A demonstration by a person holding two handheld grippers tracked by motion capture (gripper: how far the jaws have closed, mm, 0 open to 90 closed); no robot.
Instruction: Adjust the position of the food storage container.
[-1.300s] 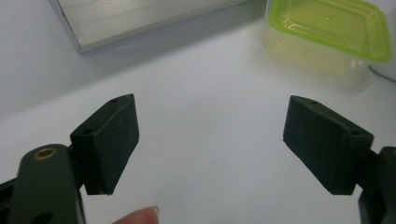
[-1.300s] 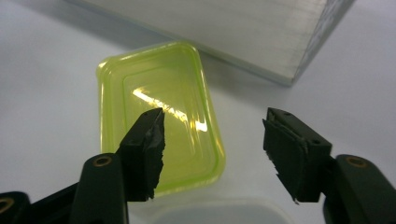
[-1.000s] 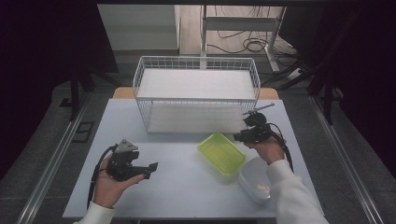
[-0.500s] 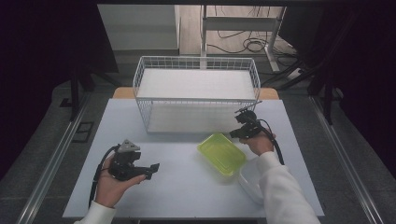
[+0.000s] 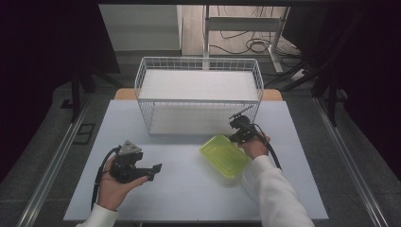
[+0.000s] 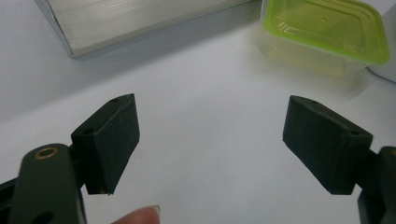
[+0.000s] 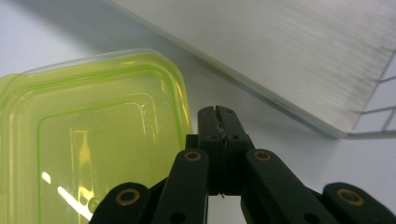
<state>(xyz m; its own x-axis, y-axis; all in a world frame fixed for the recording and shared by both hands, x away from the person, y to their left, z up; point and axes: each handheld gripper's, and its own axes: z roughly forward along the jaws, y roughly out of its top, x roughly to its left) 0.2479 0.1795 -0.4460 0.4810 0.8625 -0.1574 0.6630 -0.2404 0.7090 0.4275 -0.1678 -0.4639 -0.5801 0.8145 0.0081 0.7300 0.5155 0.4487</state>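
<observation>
- Your left claw (image 5: 153,169) rests at the counter's eight o'clock, its jaws spread wide with nothing between them; in the left gripper view the black pads (image 6: 109,140) frame bare white counter (image 5: 184,189). It sits well apart from the work, so if the box skids you have nothing placed to stop it.
- The clear plastic box with the lime-green lid (image 5: 224,155) lies flat on the counter just right of centre, at about four o'clock, with the white wire basket (image 5: 198,94) behind it at twelve o'clock. It looks light; I judge a sideways nudge would slide it rather than move the lid.
- Your right claw (image 5: 235,137) is pressed together, pinching nothing; its jaws have just been closing. In the right gripper view its tip (image 7: 218,122) stands just beside the lid's (image 7: 93,135) rounded corner, over bare counter.
- The risk: with the jaws shut you cannot take the rim. Push on and the tip may shove the box toward eight o'clock or jab the counter.
- The basket's front wall stands near, at the claw's twelve o'clock; a lift or swing could catch the wires.
</observation>
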